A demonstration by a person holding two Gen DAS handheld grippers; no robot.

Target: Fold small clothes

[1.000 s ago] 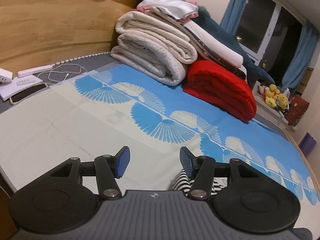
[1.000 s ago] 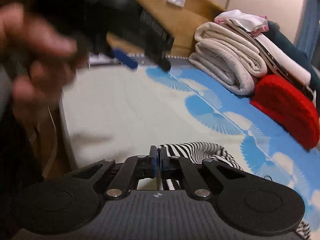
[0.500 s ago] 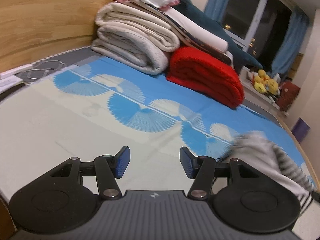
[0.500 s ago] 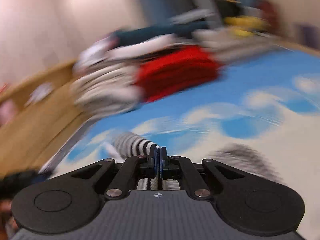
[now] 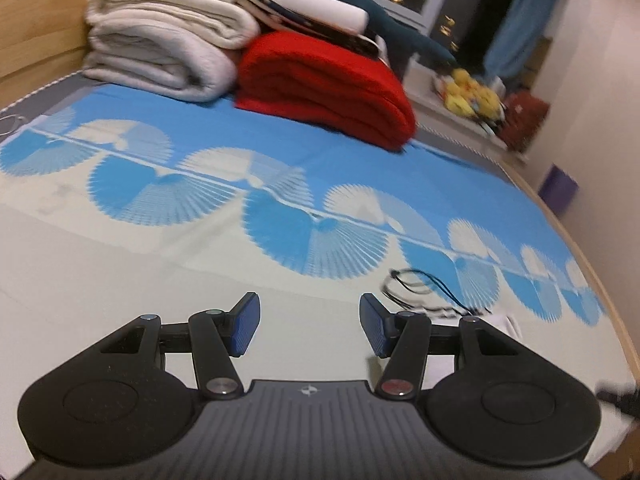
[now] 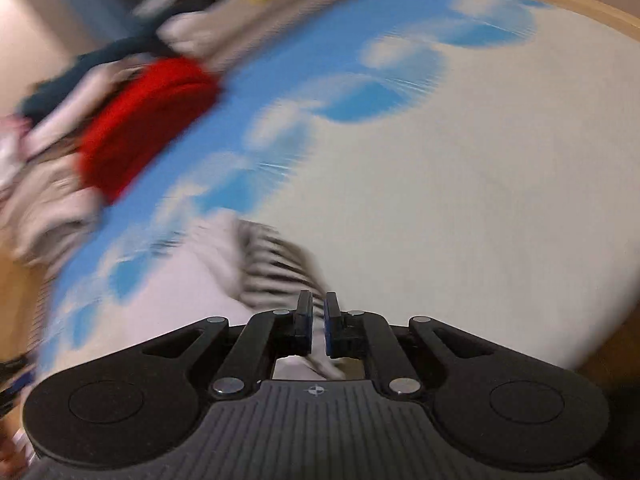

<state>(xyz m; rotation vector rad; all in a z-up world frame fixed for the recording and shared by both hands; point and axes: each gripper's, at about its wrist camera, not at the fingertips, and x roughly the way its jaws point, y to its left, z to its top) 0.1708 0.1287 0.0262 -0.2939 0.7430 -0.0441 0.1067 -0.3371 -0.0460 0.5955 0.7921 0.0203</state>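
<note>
Right gripper (image 6: 317, 322) first: your jaws have just been opening and there's a narrow gap between the blue pads now, with the black-and-white striped little garment (image 6: 276, 268) still running through that gap and trailing out ahead and to the left onto the bed. Everything's motion-blurred, so I can't swear whether the pads still pinch it, but it looks more like a release than a grip. Your left gripper (image 5: 308, 326) is wide open with nothing between its blue pads, hovering over bare sheet.

My read is you're in the laying-out step, dropping the striped piece onto the cream-and-blue fan-patterned bedsheet (image 5: 120, 264) before any fold starts. The next move probably calls for getting it flat: let it settle, then bring the left one over to an edge or corner so both grippers can spread it. From the left camera the garment isn't visible at all, so you'd have to swing that hand toward the right one.

Stuff around: a thin black looped cord (image 5: 416, 288) lies on the sheet just ahead and right of the left gripper, and could snag. Further ahead, well apart, sits a folded red fleece blanket (image 5: 328, 92) with a stack of folded cream blankets (image 5: 160, 48) to its left. Neither blocks you; there's plenty of open sheet in between.
</note>
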